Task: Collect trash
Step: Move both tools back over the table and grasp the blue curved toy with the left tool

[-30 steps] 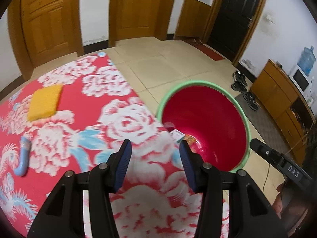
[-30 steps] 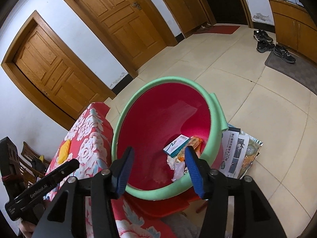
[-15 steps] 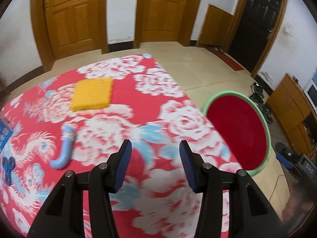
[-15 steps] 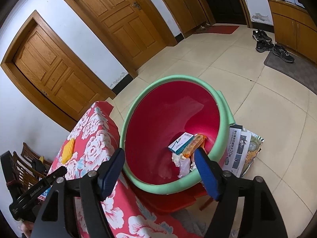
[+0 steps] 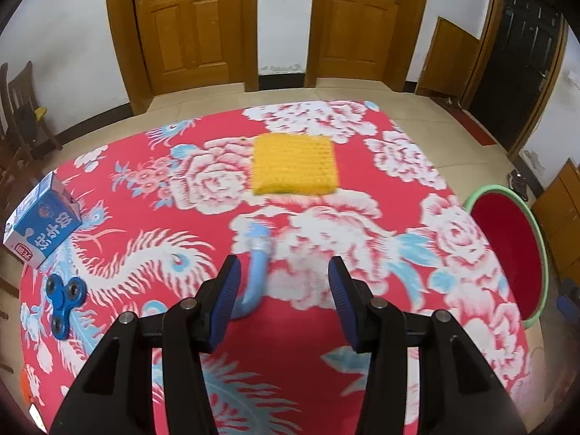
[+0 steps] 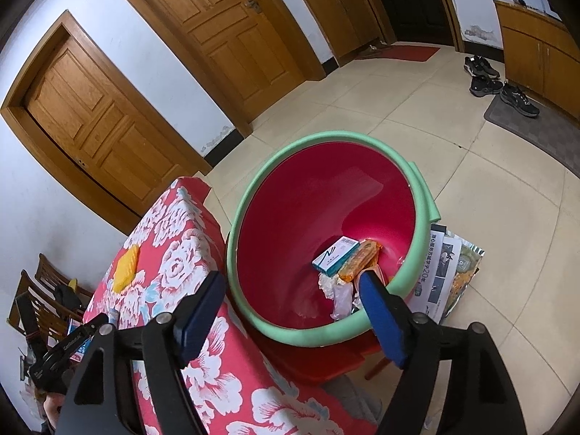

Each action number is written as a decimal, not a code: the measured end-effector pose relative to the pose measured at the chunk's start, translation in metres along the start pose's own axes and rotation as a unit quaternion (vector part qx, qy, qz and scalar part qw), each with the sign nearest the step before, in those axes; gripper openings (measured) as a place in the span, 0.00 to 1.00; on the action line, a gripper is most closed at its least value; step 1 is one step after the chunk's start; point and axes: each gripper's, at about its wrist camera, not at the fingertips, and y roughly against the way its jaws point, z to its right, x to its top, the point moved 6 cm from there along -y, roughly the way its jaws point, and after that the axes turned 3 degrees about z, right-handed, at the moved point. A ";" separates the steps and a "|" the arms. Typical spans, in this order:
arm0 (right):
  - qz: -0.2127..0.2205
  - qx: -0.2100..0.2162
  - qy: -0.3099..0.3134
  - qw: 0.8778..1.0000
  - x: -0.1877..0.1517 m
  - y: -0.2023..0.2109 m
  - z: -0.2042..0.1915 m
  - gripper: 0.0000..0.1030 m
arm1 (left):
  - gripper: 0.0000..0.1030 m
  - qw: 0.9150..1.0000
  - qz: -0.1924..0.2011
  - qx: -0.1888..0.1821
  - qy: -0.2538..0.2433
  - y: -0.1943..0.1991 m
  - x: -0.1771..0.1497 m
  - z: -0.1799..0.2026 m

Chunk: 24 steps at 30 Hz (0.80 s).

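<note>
Hovering over the red floral tablecloth [image 5: 417,188], left gripper [image 5: 281,291] half spread and empty, curved pale-blue plastic tube [image 5: 255,275] lying just beyond its left pad. Off to the left, blue fidget spinner [image 5: 65,299], then blue-and-white carton [image 5: 41,226]; farther back, square yellow knitted pad [image 5: 293,166]. Over at the table's side, right gripper [image 6: 290,311] wide and empty, jaws just opened further, above the red basin with green foam rim [image 6: 326,195], where a teal-and-white box [image 6: 335,255], orange wrapper [image 6: 359,259] and crumpled white scrap [image 6: 340,293] already lie. Risks: closing off-centre and pinching cloth instead of tube, or nudging the tube so it rolls away.
</note>
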 end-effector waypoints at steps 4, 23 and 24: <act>-0.004 -0.003 0.003 1.000 -0.002 -0.002 -0.006 0.76 | 0.49 1.000 -0.007 0.005 0.004 -0.007 -0.003 -0.010; -0.027 0.007 0.055 0.998 -0.013 -0.014 -0.065 0.76 | 0.12 0.999 -0.018 -0.024 0.017 -0.026 -0.012 -0.026; -0.029 0.012 0.061 0.998 -0.014 -0.015 -0.072 0.76 | 0.12 0.999 -0.018 -0.030 0.025 -0.026 -0.011 -0.028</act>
